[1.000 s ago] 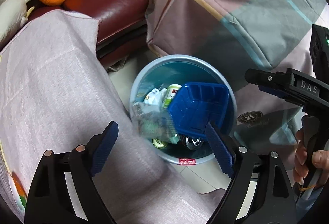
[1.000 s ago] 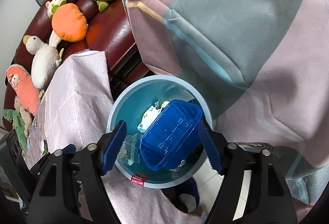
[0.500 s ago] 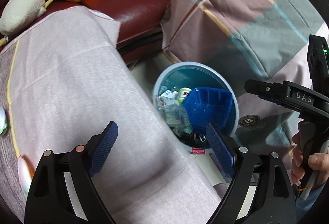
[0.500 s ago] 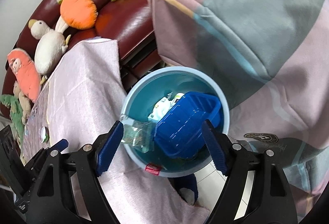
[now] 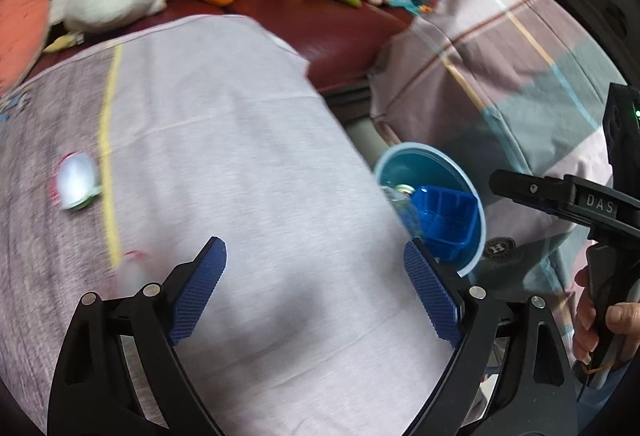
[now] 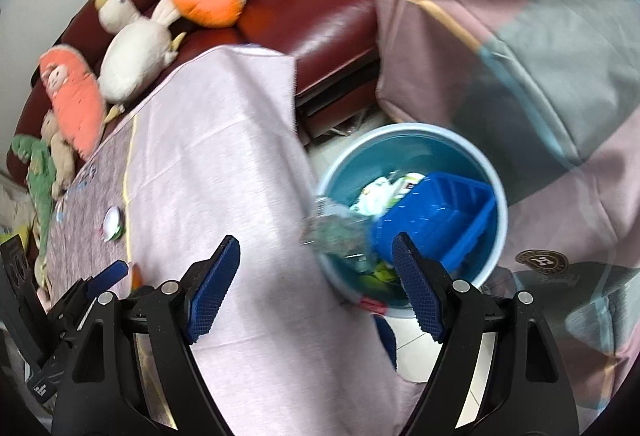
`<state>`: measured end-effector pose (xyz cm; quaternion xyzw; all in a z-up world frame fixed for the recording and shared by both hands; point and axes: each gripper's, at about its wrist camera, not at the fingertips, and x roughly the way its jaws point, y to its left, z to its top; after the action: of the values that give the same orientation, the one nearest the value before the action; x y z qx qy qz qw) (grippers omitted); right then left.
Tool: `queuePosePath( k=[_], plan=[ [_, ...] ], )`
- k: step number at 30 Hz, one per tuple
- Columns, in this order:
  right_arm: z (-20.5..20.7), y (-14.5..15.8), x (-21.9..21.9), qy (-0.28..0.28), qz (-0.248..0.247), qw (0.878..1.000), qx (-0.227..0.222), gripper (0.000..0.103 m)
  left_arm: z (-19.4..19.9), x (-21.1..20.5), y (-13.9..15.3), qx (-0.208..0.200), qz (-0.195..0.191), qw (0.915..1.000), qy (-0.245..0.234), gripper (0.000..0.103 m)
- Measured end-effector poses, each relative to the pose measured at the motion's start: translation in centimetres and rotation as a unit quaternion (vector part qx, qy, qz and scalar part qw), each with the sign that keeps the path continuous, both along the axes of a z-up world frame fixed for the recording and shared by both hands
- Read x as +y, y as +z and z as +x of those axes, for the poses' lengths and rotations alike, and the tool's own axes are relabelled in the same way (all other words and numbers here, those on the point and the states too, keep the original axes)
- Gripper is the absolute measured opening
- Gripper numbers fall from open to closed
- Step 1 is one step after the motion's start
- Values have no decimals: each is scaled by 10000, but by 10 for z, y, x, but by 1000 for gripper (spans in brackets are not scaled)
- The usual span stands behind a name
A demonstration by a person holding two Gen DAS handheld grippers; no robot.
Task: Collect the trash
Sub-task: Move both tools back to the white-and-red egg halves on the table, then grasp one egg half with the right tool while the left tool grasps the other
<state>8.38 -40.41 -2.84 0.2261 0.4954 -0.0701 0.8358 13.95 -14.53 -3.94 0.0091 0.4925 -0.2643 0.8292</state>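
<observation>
The left gripper [image 5: 314, 276] has its jaws spread wide with nothing between the blue pads; only the pale pink cloth [image 5: 248, 164] covering the worktop lies under them. Just beyond its right jaw stands the light blue trash bin [image 5: 472, 192] on the floor, partly hidden by the cloth's edge, with a blue plastic basket [image 5: 448, 220] tipped inside it. Well off to the left of the left jaw, a small round lid [image 5: 76, 186] lies on the cloth, blurred; a second blurred scrap [image 5: 132, 272] sits just left of that jaw.

The right gripper [image 6: 316, 278] also stands wide open and empty, over the cloth's edge. Its right jaw overlaps the rim of the bin [image 6: 500, 220], where the basket [image 6: 436, 220], a crumpled clear wrapper [image 6: 340, 232] and a white printed packet [image 6: 380, 194] are piled. Beyond both jaws, plush toys line a dark red sofa [image 6: 320, 20]. A hand [image 5: 608, 324] grips the right gripper's handle.
</observation>
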Motion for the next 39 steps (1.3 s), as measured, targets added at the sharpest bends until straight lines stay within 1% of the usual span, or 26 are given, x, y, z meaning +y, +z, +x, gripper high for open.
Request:
queuePosePath(
  k=[4,9,13,16,21,26,29,35,39],
  plan=[
    [9,4,29,240,-39,9997,22,75,2,35,2,-14,-47,9996,275,91],
    [19,8,75,613,-117,9980,99,75,4,90,0,-25,-73,9976,692,91],
    [25,7,113,919,-138,9955,186,75,8,139,-7,53,-153,9934,1137,91],
    [32,4,146,1214,-149,9922,258,75,10,168,-12,94,-199,9899,1400,91],
    [42,-10,200,1687,-140,9846,431,75,10,214,-21,193,-245,9833,1791,91],
    [55,-28,244,2090,-211,9755,659,75,12,245,-30,281,-277,9778,2056,91],
    [65,-38,263,2239,-229,9713,765,75,14,258,-34,331,-313,9743,2205,91],
    [78,-52,288,2349,-524,9671,827,75,19,277,-46,461,-350,9694,2388,91],
    [79,-57,297,2413,-668,9651,768,75,22,282,-49,497,-369,9676,2448,91]
  ],
)
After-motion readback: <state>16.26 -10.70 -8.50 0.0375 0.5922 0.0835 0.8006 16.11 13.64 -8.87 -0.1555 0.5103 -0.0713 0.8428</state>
